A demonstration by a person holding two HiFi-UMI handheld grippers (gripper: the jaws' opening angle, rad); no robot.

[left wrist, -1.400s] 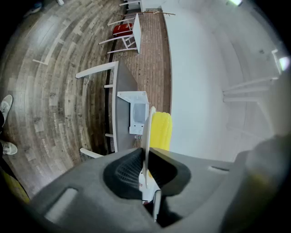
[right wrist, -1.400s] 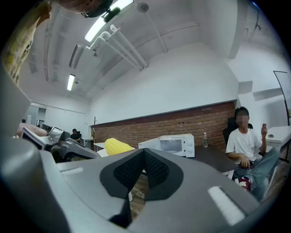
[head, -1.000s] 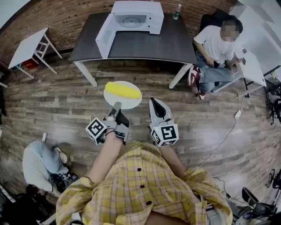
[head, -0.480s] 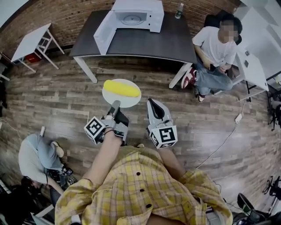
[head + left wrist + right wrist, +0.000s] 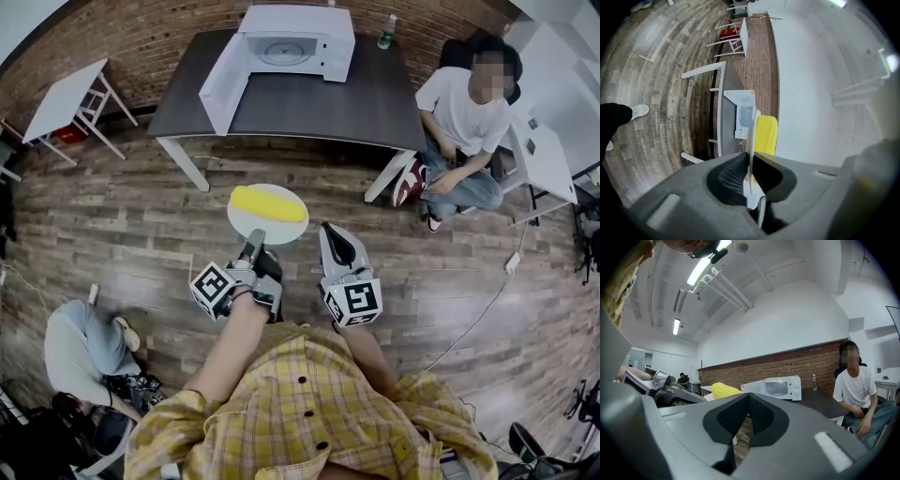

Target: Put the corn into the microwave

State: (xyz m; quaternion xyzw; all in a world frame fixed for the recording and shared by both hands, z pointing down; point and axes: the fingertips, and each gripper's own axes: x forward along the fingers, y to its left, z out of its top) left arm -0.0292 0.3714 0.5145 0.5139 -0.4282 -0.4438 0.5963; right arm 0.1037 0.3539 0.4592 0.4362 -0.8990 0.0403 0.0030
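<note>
Clamping plate [image 5: 251, 223] rim, corn [image 5: 269, 202] atop, microwave [image 5: 298, 42] open

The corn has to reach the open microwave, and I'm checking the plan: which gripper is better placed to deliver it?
Left. The left gripper is shut on the plate carrying the corn, facing the open microwave. The right gripper is shut and empty.

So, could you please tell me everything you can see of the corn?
The corn is a single bright yellow cob with rows of kernels and no husk showing. It lies on its side across a round white plate, the only thing touching it. The left gripper clamps the plate's near rim and holds it in the air above the wooden floor, short of the open microwave.
</note>
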